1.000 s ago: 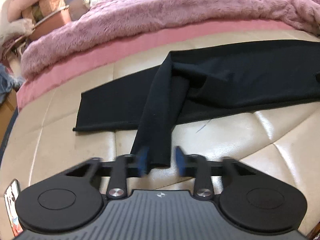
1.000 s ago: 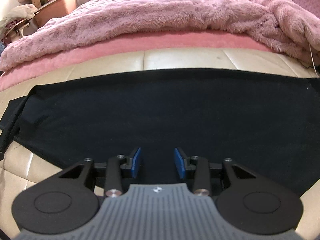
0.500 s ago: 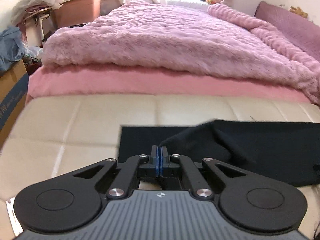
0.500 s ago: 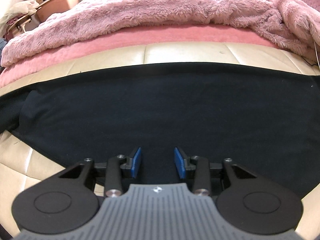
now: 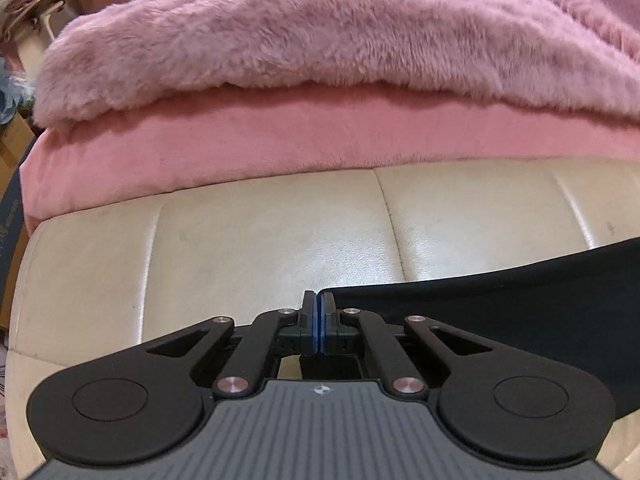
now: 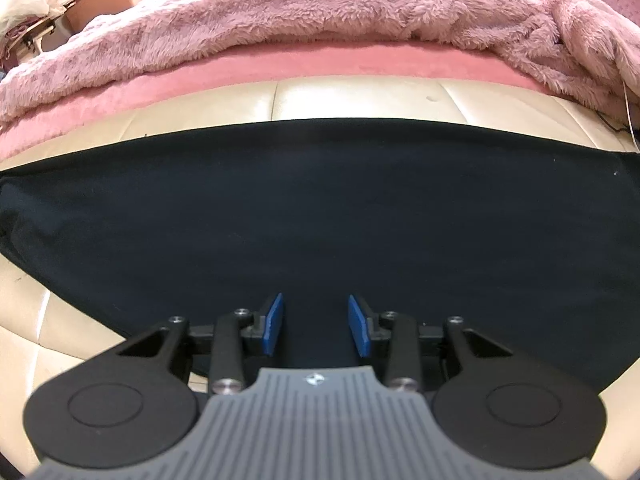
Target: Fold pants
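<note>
The left gripper (image 5: 319, 322) is clamped tight on the hem end of one leg of the black pants (image 5: 520, 304), seemingly to carry it across the cream leather bench (image 5: 260, 248). The right gripper (image 6: 315, 326) hovers with jaws apart and empty over the spread pants (image 6: 320, 208), probably ready to steady them.

pants (image 6: 320, 216) on cushion (image 5: 280, 240), blanket (image 5: 320, 32) behind
</note>
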A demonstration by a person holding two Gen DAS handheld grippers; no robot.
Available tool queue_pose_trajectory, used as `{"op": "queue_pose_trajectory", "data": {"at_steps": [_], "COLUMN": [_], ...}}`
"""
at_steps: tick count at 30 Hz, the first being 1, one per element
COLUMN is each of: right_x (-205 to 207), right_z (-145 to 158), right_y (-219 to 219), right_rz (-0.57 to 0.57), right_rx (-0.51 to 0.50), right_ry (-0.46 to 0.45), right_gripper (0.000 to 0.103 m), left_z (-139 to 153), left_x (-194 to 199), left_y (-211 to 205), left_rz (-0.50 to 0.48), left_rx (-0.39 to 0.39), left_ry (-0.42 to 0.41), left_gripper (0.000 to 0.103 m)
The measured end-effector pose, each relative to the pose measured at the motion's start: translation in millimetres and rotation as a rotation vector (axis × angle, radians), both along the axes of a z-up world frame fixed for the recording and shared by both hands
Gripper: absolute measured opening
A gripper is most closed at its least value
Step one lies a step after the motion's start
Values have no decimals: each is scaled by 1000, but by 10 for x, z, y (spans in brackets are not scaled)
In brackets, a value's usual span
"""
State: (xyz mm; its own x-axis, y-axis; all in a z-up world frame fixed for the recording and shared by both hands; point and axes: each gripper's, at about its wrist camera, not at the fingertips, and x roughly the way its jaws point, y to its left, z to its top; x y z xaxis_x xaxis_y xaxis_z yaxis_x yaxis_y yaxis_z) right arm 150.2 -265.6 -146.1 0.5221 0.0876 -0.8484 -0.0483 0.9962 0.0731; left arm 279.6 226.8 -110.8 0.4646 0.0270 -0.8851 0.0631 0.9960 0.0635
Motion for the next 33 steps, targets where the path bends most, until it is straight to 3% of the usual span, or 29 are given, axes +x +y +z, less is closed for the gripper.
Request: {"op": "queue_pose_trajectory", "data": {"at_steps": [3,6,10,15,22,24,30,33], "right_x": [7,13,13,-56,-156,-171,-208,-213], "right_z": [1,2,10,66,127,142,164,144], "right_y": [8,28,40,29,25,32,9,-6], "right_rz": [5,11,8,-21,-10,-7,-9,-16], "right_rx": [-4,-10,-12,-8,7,11,8,6], "right_ry": [3,4,4,-23,-32,-35,-37,-28], "right_gripper": [33,33,33,33,33,33,33,33], "left_z": [-33,103,280,181,-215,-296,-378,-378], "left_x": [-26,-150,-497,-979,-1216,-1233,-1222,-1207], "left_y": [17,187,461,650,724,735,714,699], "left_rz": [35,102,237,412,639,681,763,779], "left_rx": [18,-58,-270,-551,-752,-769,-769,-765], "left_ry": [-11,-60,-64,-45,-40,-37,-41,-54], "left_gripper": [15,21,21,21,21,21,36,37]}}
